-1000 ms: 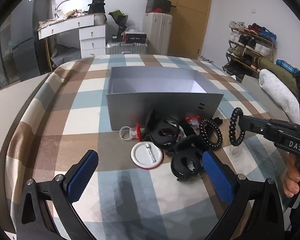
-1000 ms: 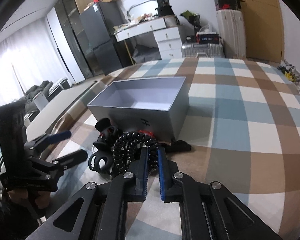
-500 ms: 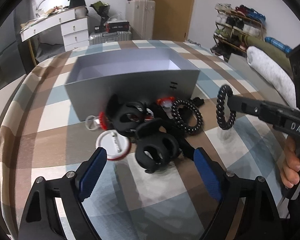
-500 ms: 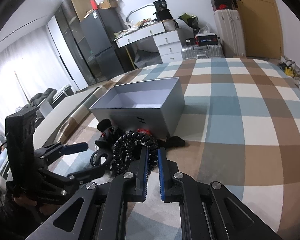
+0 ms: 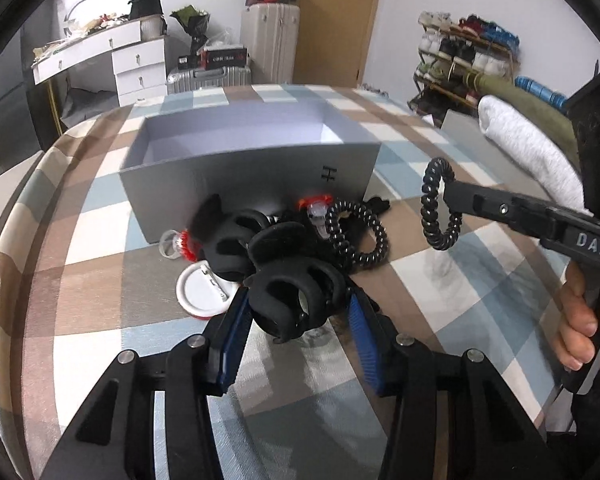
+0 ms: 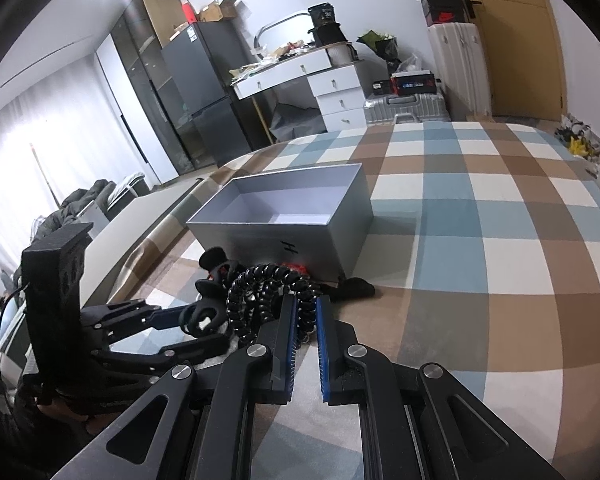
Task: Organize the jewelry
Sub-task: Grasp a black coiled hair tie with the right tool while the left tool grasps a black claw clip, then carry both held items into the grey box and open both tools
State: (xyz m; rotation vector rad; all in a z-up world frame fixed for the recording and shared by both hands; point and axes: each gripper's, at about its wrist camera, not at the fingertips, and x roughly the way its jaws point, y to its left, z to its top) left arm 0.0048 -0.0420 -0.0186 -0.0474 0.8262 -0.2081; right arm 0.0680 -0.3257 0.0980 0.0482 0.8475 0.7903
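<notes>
A black claw hair clip (image 5: pixel 296 300) lies on the checked bedcover between the blue pads of my left gripper (image 5: pixel 298 320). Its jaws are closing, and both pads touch the clip's sides. My right gripper (image 5: pixel 450 196) is shut on a black spiral hair tie (image 5: pixel 440 208) and holds it off the bed to the right of the pile. The right wrist view shows that tie (image 6: pixel 268 296) pinched at the gripper (image 6: pixel 306 304). An open grey box (image 5: pixel 252 164) stands just behind the pile. A second spiral tie (image 5: pixel 360 232) rests beside the box.
Another black claw clip (image 5: pixel 232 240), a white round badge (image 5: pixel 200 292) and a small red-and-clear piece (image 5: pixel 176 242) lie in the pile. A rolled white towel (image 5: pixel 528 152) sits at the right. A hand (image 5: pixel 580 320) grips the right tool.
My left gripper moved in over the pile and its jaws narrowed from wide open to flank the nearest claw clip. The right gripper kept the spiral tie, almost still.
</notes>
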